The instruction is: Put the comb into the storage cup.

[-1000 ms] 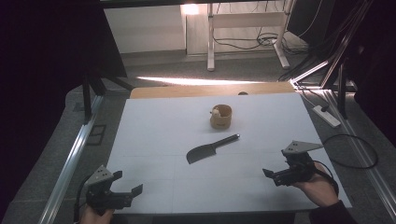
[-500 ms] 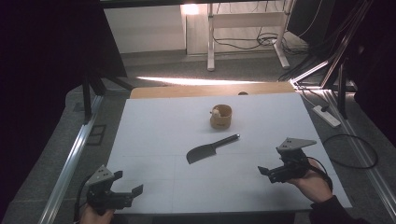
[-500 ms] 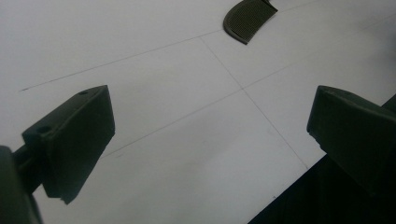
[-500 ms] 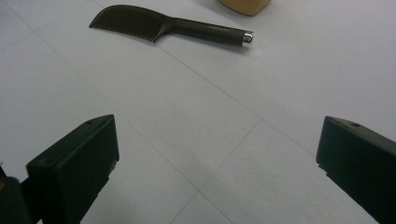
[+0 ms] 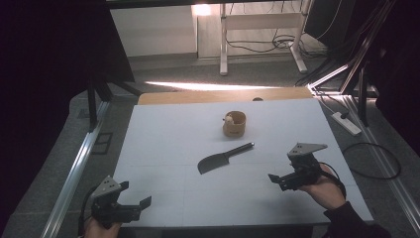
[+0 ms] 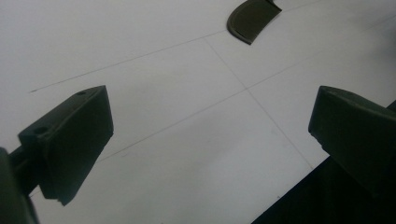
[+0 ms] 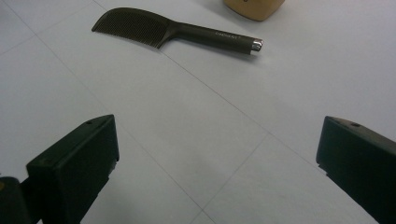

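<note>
Presently the work stands at its opening stage, with nothing yet grasped. The tabletop (image 5: 163,148) is a white sheet marked with thin grid lines, and it carries two things near its middle: a small round wooden cup (image 5: 234,124) toward the far side, and a dark comb (image 5: 224,157) lying flat just in front of that cup, apart from it. In the right gripper view the comb (image 7: 173,30) shows its toothed head to the left and its straight handle with a metal end cap to the right, with the cup (image 7: 254,7) just beyond the handle. The right tool (image 5: 277,179) hovers near the comb's handle end, jaws wide apart and empty, and points toward the comb; it is judged to be the working tool. The left tool (image 5: 137,204) rests at the near left corner, well apart from the comb, jaws likewise wide apart and empty; the left gripper view catches the comb's head (image 6: 252,18) at its top edge. Remaining, as judged: approach, closure on the comb, and whatever placement follows.
</note>
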